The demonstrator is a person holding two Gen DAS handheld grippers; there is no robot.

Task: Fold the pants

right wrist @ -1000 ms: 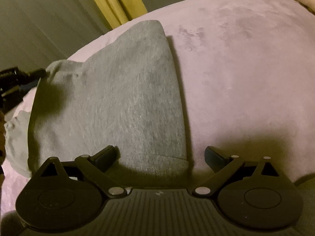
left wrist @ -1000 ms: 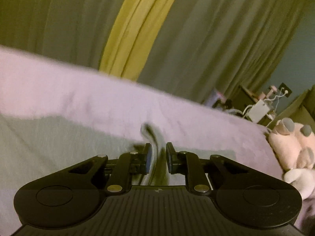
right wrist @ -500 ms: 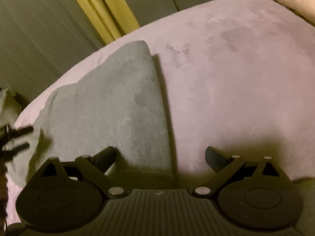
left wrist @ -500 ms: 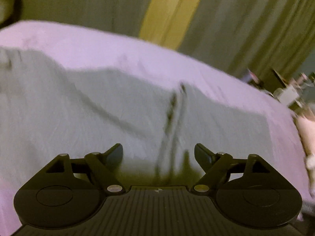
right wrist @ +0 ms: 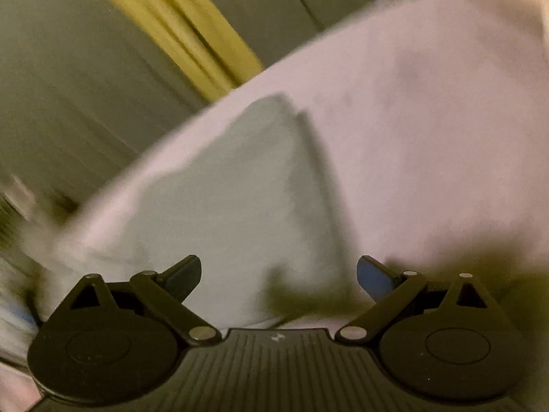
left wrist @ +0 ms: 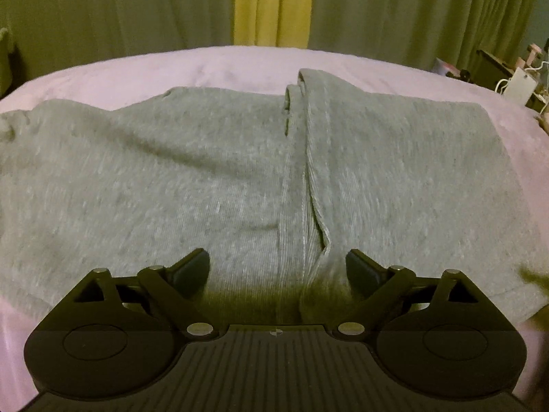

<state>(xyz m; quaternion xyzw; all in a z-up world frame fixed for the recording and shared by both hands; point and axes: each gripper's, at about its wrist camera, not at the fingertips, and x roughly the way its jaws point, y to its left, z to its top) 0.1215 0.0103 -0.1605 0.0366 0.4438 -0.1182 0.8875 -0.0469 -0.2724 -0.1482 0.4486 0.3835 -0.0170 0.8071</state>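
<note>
- The bed point(left wrist: 240, 68), covered in pale pink, fills both views; green curtains point(left wrist: 103, 10) with a yellow strip point(left wrist: 271, 3) hang behind it.
- The pants point(left wrist: 171, 178), grey knit, lie spread flat on the bed. In the left wrist view a folded edge point(left wrist: 308, 158) runs up the middle from near the gripper to the far side, one layer lapped over the other. The right wrist view shows the pants point(right wrist: 240, 199) as a blurred grey wedge with its point toward the curtains.
- The left gripper point(left wrist: 277, 267) tilts steeply down over the pants, just above the near end of that edge. Its jaws stand wide apart, having just been opening, and hold nothing; the cloth lies under the gap, not pinched.
- The right gripper point(right wrist: 278, 273) points down at a shallower slant over the near edge of the pants, its view rolled so the bed line runs slanted. Its jaws are spread wide and empty.
- A second ago the left jaws were nearly closed on a raised ridge of grey cloth; that cloth now lies flat.
- The left view then showed mostly curtain; now it looks down on the pants.
- The right view was sharp then; now it is smeared.
- Clutter point(left wrist: 518, 82) sits at the far right.
</note>
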